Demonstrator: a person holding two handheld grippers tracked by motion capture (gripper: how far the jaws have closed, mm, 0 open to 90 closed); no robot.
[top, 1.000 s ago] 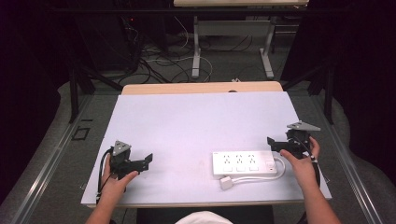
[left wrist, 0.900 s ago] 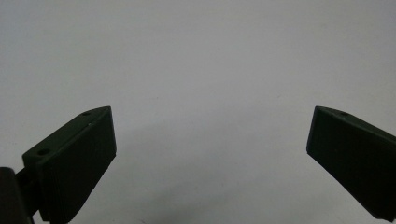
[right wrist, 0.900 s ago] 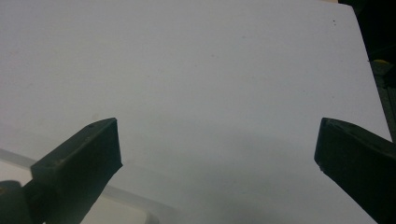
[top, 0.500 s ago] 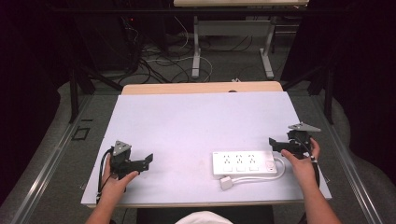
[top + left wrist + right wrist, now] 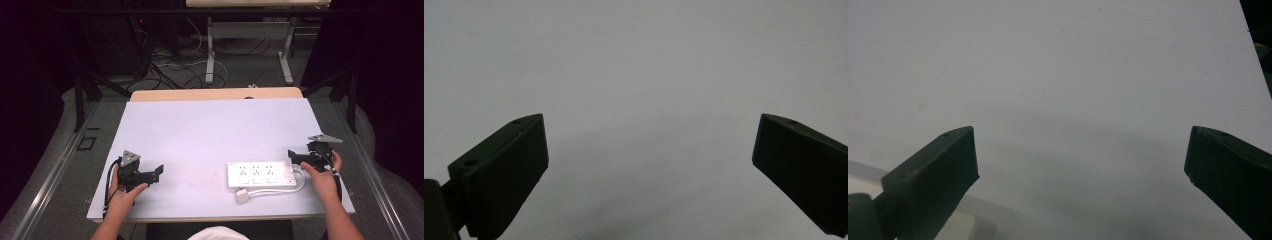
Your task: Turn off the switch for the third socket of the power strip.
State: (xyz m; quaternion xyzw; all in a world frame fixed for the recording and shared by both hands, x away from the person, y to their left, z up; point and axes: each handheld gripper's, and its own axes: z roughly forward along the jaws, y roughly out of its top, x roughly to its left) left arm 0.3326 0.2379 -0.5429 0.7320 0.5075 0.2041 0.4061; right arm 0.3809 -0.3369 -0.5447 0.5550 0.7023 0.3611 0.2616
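A white power strip (image 5: 260, 174) with several sockets lies flat on the white table (image 5: 215, 130), front right. Its white cable (image 5: 300, 181) loops round to a plug (image 5: 242, 196) in front of it. My right gripper (image 5: 294, 156) is held just right of the strip's right end, pointing left, low over the table. Its jaws stand wide apart, so the right gripper (image 5: 1080, 155) is open and holds nothing; a corner of the strip (image 5: 970, 226) shows at the bottom left. My left gripper (image 5: 158, 171) rests at the front left, well apart from the strip. The left gripper (image 5: 649, 145) is open over bare table.
Behind the white top, a wooden table edge (image 5: 215, 94) shows. On the dark floor beyond lie cables (image 5: 170, 62), and the metal legs (image 5: 211, 50) of another table stand there. The table's right edge (image 5: 330, 150) runs close to my right hand.
The right gripper has shifted very slightly; the left gripper and the power strip have stayed where they were.
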